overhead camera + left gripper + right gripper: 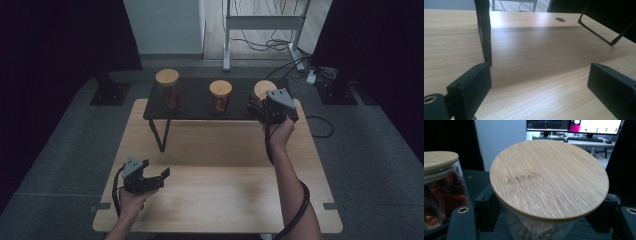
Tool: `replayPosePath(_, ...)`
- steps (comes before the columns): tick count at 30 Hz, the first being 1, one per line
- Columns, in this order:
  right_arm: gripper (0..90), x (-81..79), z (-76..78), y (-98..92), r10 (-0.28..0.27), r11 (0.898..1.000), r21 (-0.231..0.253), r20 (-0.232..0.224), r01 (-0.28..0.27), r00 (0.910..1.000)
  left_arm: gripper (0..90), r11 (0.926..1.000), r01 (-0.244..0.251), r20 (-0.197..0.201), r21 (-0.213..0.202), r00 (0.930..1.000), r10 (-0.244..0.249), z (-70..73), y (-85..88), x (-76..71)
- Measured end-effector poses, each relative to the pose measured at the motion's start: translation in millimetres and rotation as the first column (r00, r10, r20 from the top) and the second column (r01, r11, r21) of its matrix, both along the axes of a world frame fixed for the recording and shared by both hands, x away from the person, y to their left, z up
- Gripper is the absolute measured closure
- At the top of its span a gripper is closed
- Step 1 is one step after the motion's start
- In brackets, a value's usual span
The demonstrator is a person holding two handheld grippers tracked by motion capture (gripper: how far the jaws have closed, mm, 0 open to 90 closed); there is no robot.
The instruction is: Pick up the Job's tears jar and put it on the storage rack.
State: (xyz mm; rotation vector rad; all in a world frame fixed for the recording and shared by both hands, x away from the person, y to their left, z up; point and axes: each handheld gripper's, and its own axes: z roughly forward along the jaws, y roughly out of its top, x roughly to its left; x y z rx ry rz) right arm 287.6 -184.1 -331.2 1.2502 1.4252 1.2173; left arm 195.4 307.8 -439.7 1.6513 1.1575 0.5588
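The clear glass jar of white pieces (534, 230), round bamboo lid (549, 177) on, stands upright, gripped between the right gripper's (544, 212) black jaws.

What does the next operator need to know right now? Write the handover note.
Right gripper: shut on the right-hand jar, jaws on the glass below its wooden lid; the jar holds pale pieces and sits at the right end of the black shelf.
Left gripper: open, holding nothing, low over the wooden table.
Middle jar and left jar: on the shelf, lids on, untouched.
Done: grip taken.
Left: probably lift this jar off the shelf.
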Motion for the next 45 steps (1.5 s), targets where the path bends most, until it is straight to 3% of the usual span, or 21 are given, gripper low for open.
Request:
replayPosePath(35, 24.6, 20.9, 3.2, 10.8, -0.016, 1.0, -0.021, -0.058, 0.015, 0.9982, 4.9, 1.0, -0.007, -0.013, -0.002, 0.9999, 0.007, -2.7, 3.0, 3.6)
replayPosePath(45, 24.4, 19.2, 0.0, 9.2, -0.009, 1.0, -0.006, -0.05, 0.008, 0.9987, 4.9, 0.9999, -0.012, -0.013, -0.001, 0.9998, 0.012, -3.0, 3.2, 1.4)
